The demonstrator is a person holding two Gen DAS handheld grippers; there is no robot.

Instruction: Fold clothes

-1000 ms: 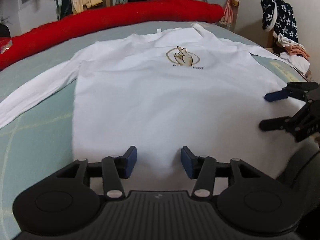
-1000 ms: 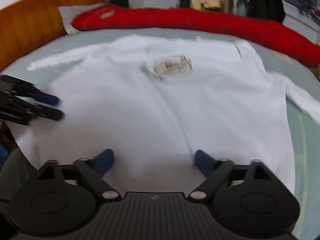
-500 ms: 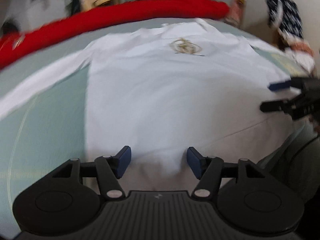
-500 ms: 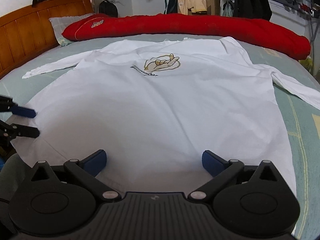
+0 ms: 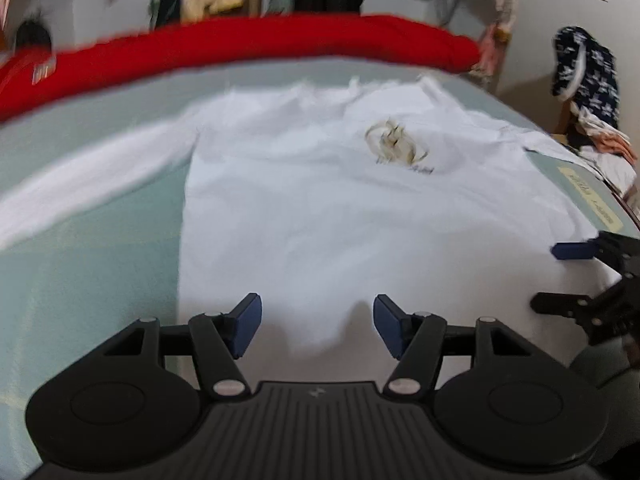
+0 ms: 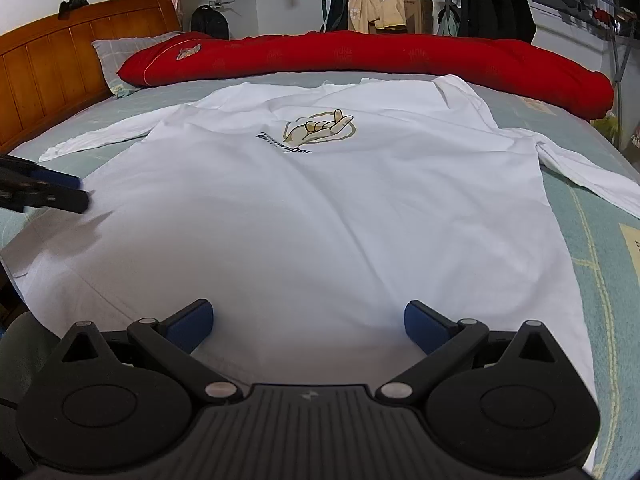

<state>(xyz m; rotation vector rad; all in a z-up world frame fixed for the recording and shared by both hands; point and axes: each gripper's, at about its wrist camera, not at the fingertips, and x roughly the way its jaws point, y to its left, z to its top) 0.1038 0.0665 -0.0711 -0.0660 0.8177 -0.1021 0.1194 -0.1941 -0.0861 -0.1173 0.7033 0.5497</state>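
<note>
Left wrist: left gripper (image 5: 317,326) jaws apart over shirt (image 5: 360,220).

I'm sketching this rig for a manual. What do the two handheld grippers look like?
Both look alike. The left gripper and right gripper have matte black bodies with a ribbed centre panel bearing a small pale mark, round black discs either side, black linkage arms with silver pivot pins, and dark blue pads on the fingertips. No cables, hands or sleeves are clearly visible.

1 white shirt (image 6: 320,216), 1 red duvet (image 6: 360,56), 2 grippers, perhaps 1 pillow (image 6: 112,60)
</note>
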